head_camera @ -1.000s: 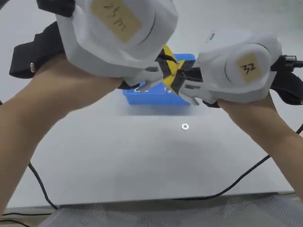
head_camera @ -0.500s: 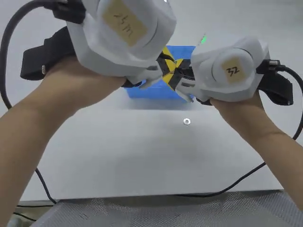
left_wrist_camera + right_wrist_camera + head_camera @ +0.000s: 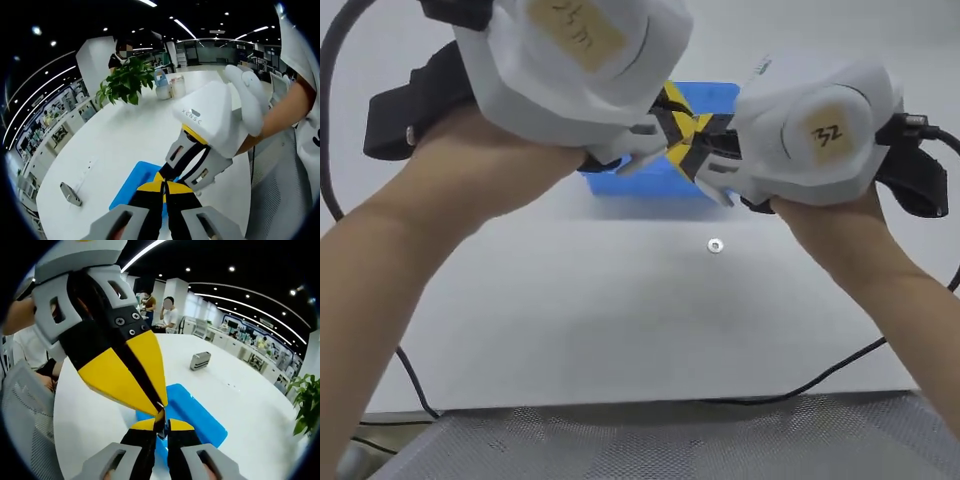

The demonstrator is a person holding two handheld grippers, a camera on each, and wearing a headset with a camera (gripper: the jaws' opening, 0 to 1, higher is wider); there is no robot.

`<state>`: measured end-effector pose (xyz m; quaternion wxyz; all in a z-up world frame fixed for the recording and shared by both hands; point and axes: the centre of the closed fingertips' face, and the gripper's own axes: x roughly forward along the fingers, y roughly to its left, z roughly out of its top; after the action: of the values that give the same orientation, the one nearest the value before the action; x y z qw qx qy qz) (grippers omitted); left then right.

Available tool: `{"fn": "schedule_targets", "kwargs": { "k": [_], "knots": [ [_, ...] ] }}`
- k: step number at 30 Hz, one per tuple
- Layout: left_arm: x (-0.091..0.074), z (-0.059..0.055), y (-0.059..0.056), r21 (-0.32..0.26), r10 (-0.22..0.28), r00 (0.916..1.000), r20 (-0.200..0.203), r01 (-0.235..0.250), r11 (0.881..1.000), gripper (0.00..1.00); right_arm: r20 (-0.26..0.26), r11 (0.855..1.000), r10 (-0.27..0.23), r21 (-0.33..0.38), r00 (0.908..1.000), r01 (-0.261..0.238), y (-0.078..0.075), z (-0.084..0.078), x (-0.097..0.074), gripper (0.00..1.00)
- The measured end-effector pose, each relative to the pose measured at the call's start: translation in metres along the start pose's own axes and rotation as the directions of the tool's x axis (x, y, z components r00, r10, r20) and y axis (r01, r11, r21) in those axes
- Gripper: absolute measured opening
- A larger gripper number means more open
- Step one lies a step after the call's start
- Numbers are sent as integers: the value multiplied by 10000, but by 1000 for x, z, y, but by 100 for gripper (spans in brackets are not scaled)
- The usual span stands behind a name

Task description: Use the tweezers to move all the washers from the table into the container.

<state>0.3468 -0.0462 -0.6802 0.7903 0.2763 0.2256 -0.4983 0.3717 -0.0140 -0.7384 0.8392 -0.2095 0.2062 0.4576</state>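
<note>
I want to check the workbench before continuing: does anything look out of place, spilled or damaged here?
A single washer lies on the white table, outside the blue container. The tongs of the left gripper and right gripper are shut above the container. Nothing looks damaged.

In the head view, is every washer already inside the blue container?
No, one washer lies on the white table, in front of the blue container and apart from it.
</note>
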Motion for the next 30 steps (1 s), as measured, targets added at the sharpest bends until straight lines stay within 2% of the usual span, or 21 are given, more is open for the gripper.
{"fn": "schedule_targets", "kwargs": {
  "k": [11,16,21,23,30],
  "knots": [
    [-7,19,-18,333,-217,9992,345,206,9992,0,258,9995,-324,36,9991,323,5,3,-27,4],
    [-6,23,-26,381,-466,9980,429,450,9983,0,187,9991,-394,139,9990,391,9,-4,-36,4],
    [2,19,-38,331,-860,9959,280,850,9958,0,-91,9988,-257,424,9996,261,17,-20,-41,4],
    [5,16,-46,300,-1022,9945,222,1015,9944,0,-226,9981,-200,582,9995,213,20,-27,-42,5],
    [13,9,-60,52,-1437,9896,73,1436,9896,0,-550,9959,-24,902,9985,74,29,-45,-43,5]
  ]
}}
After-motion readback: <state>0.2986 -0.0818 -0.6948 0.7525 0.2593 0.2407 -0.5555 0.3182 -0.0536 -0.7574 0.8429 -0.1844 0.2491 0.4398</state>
